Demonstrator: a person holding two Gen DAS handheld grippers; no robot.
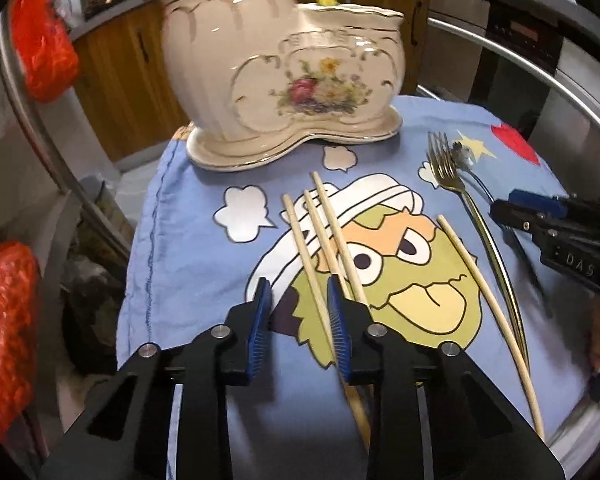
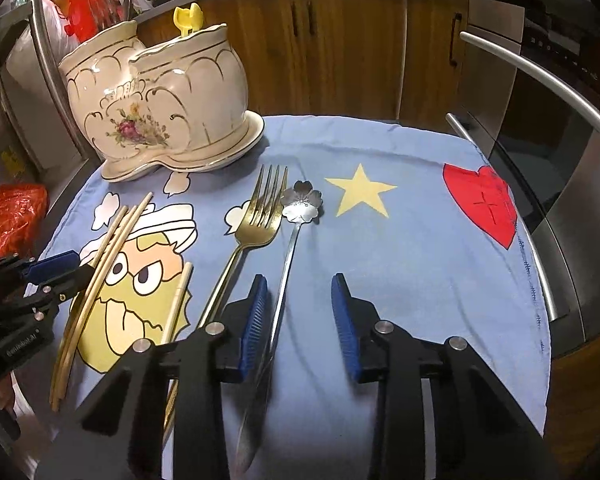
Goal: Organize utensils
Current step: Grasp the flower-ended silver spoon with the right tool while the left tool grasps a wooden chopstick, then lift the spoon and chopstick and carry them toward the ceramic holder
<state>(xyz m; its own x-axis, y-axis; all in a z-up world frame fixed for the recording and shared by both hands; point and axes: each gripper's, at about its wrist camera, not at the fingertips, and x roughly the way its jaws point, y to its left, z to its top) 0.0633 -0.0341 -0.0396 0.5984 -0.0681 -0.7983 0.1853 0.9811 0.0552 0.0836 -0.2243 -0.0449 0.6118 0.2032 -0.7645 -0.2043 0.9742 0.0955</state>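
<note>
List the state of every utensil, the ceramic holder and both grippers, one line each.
Ceramic holder: upright on the cloth, yellow utensil inside.
Chopsticks: four, flat on the cloth.
Gold fork: lying flat.
Flower spoon: lying flat.
Left gripper: open, straddling one chopstick.
Right gripper: open, straddling the spoon handle.

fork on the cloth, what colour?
Gold: the fork is gold all over, tines and handle. Clearest in the right wrist view.

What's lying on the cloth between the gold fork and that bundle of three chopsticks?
A single chopstick lies alone between the gold fork and the three chopsticks, on the cartoon face of the cloth. Both wrist views show it.
</note>
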